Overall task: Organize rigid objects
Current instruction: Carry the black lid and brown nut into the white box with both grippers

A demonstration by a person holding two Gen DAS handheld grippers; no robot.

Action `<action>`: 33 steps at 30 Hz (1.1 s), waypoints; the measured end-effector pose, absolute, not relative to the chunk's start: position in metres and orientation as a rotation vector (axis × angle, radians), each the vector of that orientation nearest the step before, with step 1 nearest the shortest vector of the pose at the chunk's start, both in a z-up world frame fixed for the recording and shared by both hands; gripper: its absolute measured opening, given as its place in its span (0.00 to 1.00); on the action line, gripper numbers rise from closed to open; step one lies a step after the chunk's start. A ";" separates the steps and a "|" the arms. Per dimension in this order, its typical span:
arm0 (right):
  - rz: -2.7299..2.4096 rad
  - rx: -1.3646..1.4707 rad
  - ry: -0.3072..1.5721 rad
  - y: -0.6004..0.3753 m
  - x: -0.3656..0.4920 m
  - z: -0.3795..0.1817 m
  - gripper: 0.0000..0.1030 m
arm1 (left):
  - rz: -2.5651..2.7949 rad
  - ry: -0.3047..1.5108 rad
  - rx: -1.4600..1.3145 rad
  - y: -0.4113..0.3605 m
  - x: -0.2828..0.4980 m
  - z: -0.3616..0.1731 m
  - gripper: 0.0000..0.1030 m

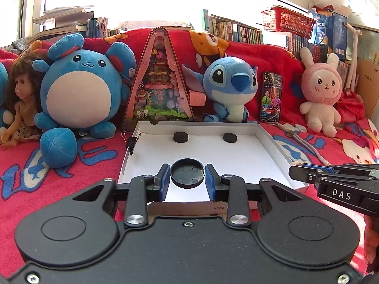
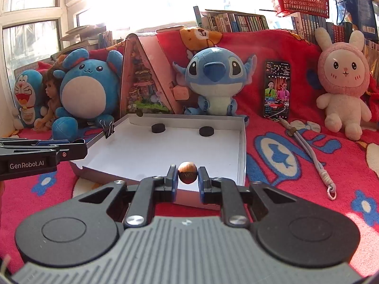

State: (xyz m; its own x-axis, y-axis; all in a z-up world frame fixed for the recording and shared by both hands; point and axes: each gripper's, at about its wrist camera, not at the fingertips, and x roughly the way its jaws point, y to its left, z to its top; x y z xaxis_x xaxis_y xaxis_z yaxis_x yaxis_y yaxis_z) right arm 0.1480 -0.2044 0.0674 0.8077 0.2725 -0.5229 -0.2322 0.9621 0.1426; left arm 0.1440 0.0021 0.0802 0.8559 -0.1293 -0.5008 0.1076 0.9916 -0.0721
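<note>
Round black cap (image 1: 187, 173) faces hollow-up; no long axis.

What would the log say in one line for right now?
left tongs: shut on black cap | right tongs: shut on brown ball | white box: two black discs inside

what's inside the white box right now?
Two black discs lie near the far wall of the white box; the rest of the visible floor is bare. Both claws hide the near edge, so anything there can't be seen.
</note>
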 end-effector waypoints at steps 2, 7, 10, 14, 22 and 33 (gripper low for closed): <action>0.267 0.102 0.585 -0.206 0.161 0.067 0.21 | -0.123 0.534 -0.048 0.002 0.155 0.081 0.29; 0.252 0.124 0.617 -0.205 0.187 0.062 0.21 | -0.133 0.576 -0.063 -0.003 0.192 0.076 0.29; 0.247 0.116 0.631 -0.203 0.203 0.061 0.21 | -0.142 0.624 -0.084 -0.007 0.220 0.070 0.29; 0.252 0.126 0.658 -0.200 0.231 0.058 0.21 | -0.144 0.675 -0.104 -0.010 0.256 0.061 0.29; 0.291 0.093 0.666 -0.194 0.274 0.047 0.21 | -0.154 0.772 -0.181 -0.013 0.314 0.033 0.29; 0.221 0.238 0.847 -0.200 0.337 0.032 0.21 | -0.119 0.802 -0.169 -0.014 0.352 0.025 0.29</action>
